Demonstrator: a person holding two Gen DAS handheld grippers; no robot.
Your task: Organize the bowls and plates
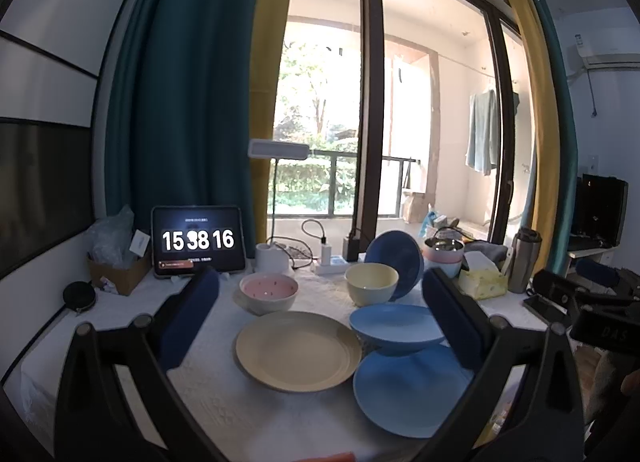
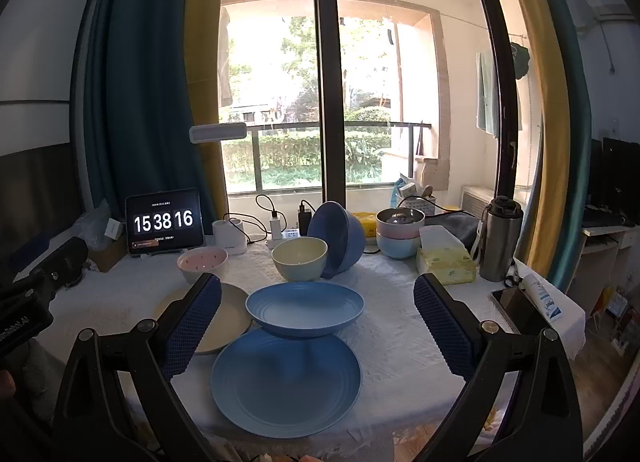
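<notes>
Both the left gripper (image 1: 320, 318) and right gripper (image 2: 316, 322) are hovering spread and empty. The round blue plastic deep plate (image 2: 305, 310) is lying tilted on the flat blue plate (image 2: 286, 382); pinching its near rim squarely is advisable

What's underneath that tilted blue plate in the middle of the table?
The tilted blue plate rests on the far edge of a flat blue plate, which lies on the white tablecloth. The exact spot where they touch is hidden by the upper plate.
</notes>
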